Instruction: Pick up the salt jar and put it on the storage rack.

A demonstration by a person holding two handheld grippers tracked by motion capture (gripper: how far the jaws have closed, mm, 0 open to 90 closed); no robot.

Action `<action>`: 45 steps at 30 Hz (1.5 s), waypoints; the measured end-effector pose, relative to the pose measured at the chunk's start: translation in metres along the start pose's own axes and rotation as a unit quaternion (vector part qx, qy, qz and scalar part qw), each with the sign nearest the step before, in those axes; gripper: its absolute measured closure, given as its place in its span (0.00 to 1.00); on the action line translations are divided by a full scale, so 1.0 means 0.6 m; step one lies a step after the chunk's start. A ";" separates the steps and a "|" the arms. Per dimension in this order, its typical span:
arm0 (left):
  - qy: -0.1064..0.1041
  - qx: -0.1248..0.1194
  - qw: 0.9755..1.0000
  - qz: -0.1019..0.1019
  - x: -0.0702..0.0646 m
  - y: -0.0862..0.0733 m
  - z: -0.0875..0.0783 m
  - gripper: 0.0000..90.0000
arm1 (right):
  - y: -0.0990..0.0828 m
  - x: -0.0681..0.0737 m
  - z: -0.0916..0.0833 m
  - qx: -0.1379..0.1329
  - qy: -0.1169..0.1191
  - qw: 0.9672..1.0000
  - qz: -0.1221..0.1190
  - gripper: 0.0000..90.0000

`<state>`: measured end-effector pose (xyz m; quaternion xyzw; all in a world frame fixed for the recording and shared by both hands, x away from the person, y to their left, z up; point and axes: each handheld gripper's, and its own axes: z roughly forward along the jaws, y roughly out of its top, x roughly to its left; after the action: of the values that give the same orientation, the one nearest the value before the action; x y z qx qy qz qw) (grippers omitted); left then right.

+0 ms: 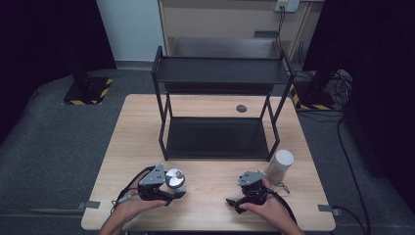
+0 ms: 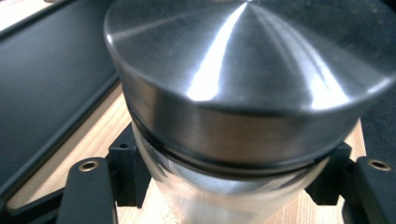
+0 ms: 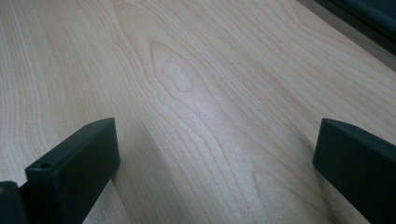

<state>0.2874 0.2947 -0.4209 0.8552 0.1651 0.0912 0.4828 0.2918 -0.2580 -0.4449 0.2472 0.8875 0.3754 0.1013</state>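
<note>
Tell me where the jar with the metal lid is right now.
In the high view the jar stands at the table's near left, gripped by the left claw, just in front of the black shelf rack.

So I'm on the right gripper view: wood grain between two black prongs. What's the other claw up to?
Observer: The left claw is clamped on a glass jar with a shiny metal lid.
Operator: Anything close to my claw?
Observer: A white canister stands upright just beyond the right claw, apart from it.
Operator: And farther back?
Observer: A black rack with two shelves stands on the far half of the table.
</note>
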 end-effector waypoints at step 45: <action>-0.025 0.003 0.998 0.064 0.113 0.264 -0.025 0.33 | 0.000 -0.001 0.000 0.000 0.001 1.000 0.000 0.01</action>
<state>0.3763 0.2559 -0.2776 0.8672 0.0983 0.1003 0.4777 0.2923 -0.2584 -0.4449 0.2471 0.8875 0.3759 0.1000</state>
